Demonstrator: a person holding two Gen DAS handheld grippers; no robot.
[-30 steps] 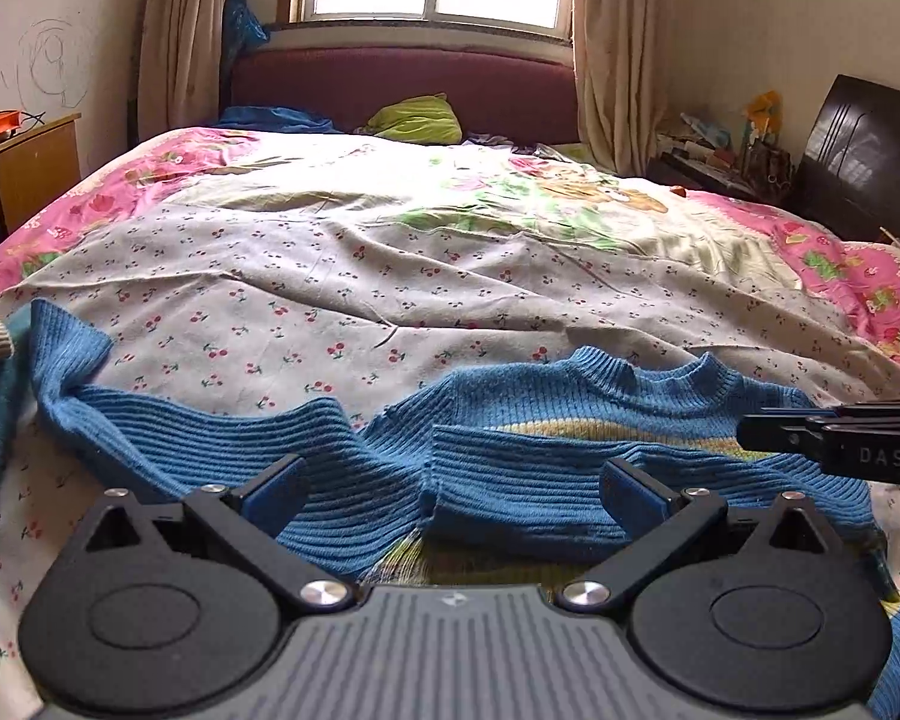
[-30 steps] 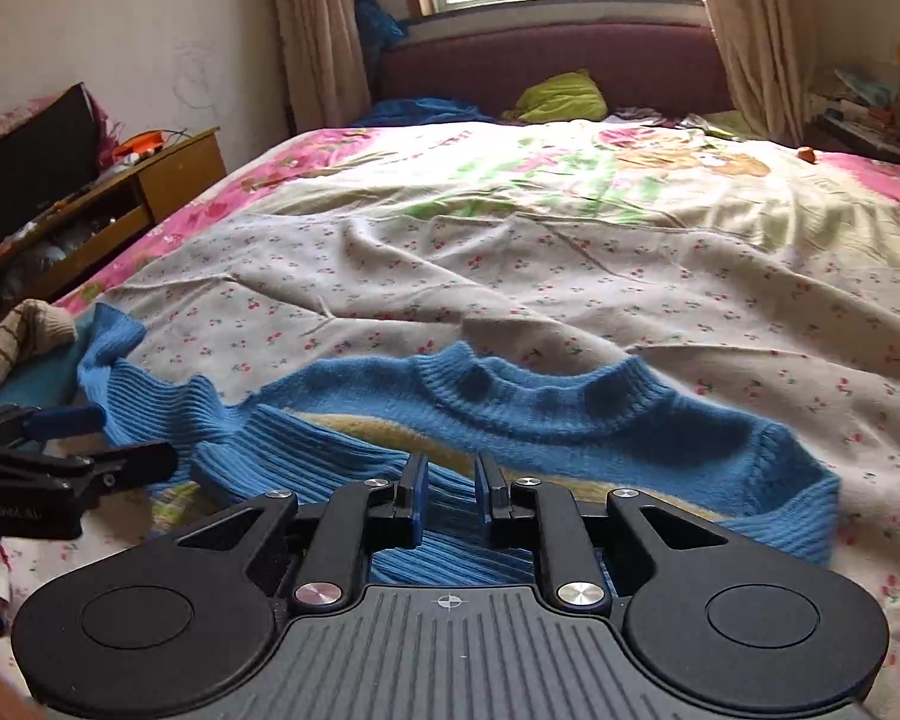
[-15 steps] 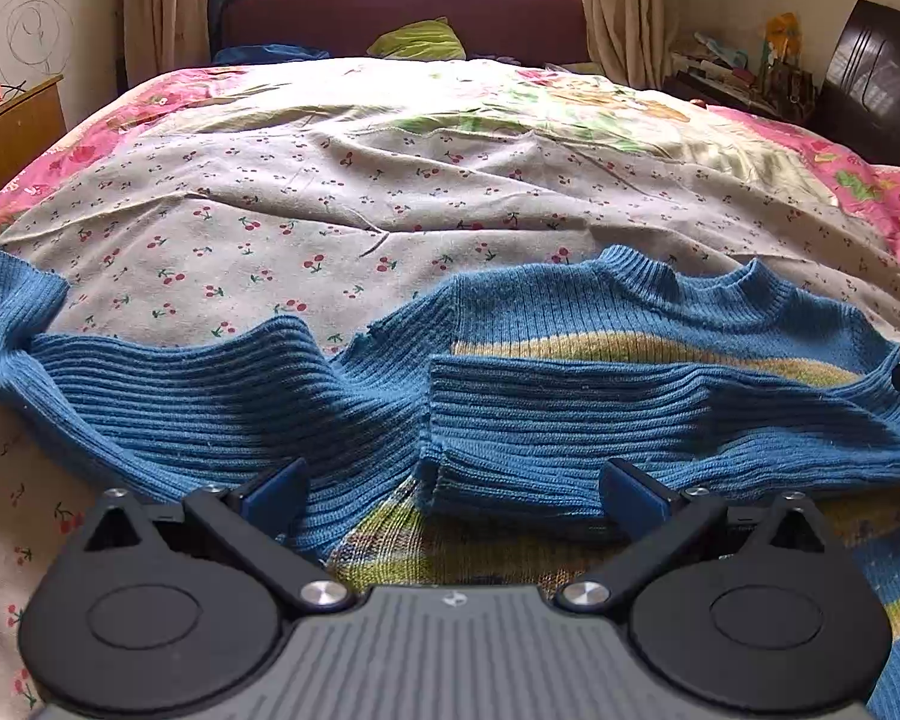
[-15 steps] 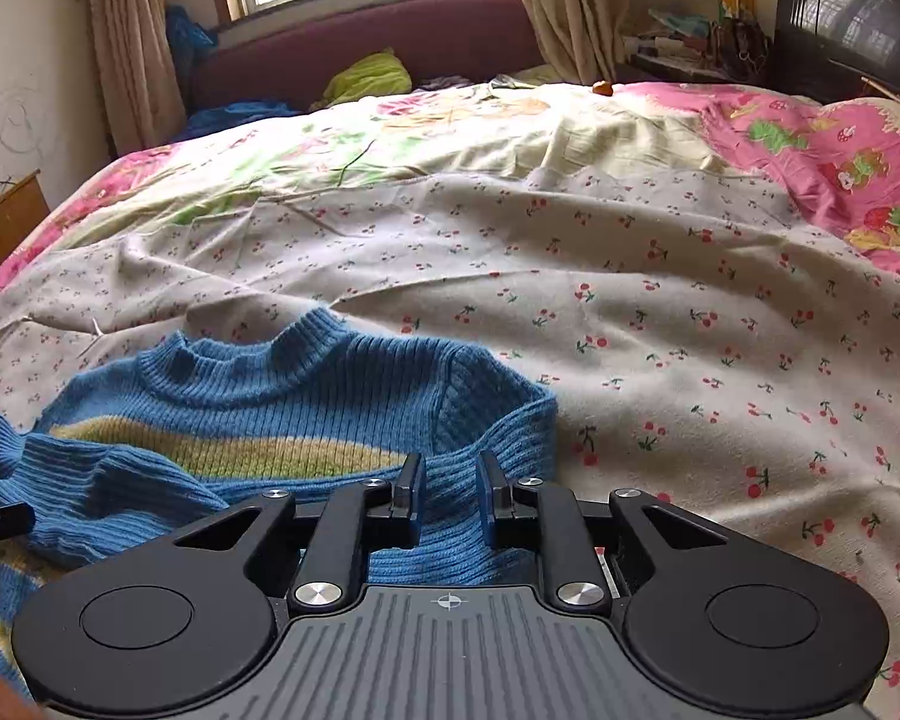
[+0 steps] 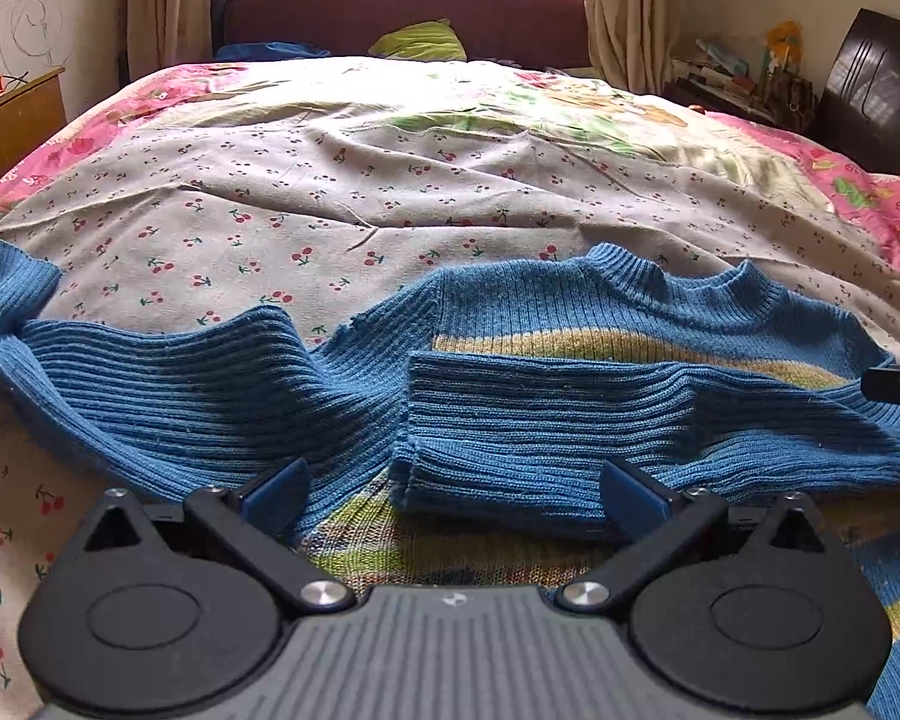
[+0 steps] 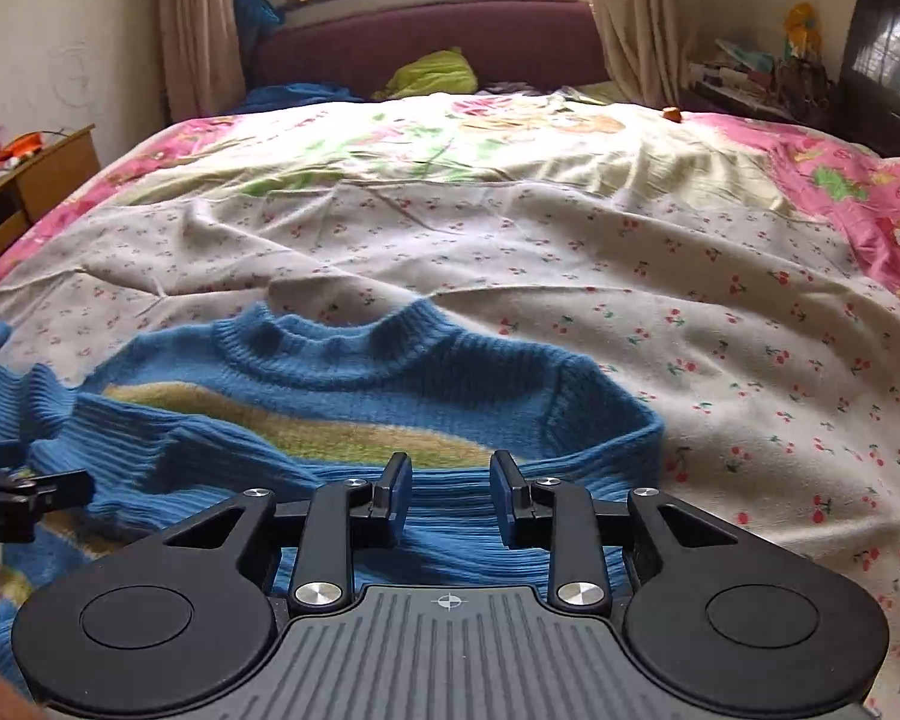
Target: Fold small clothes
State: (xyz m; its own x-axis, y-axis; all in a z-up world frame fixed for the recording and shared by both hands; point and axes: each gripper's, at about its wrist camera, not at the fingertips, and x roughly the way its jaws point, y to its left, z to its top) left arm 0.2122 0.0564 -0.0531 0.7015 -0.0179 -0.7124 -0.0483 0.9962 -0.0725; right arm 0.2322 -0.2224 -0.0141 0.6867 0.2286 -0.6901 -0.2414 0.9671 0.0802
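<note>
Left wrist view first: the left gripper (image 5: 453, 495) is seen with its blue-padded fingers (image 5: 273, 489) spread wide, nothing pinched, the pads sitting just over the knit. Right under and ahead of it, the ribbed blue knit sweater with a yellow-green stripe (image 5: 570, 324) is laid out flat on the bed. One sleeve is folded across the chest, the other is stretched out to the left edge of the picture. A black tip of the other tool is glimpsed at the right edge.

Over in the right wrist view, the right gripper (image 6: 450, 495) is caught with its jaws opening; the sweater's ribbed sleeve fabric runs between the fingers (image 6: 397, 495), but the pads aren't pressed on it.

Beyond the sweater's round collar, a wrinkled off-white cherry-print sheet (image 6: 630, 252) is spread over the bed, with a pink floral quilt (image 6: 858, 180) along the sides. At the far end a lime-green cloth bundle (image 6: 435, 75) is seen against the maroon headboard (image 6: 426, 30), under the window.
</note>
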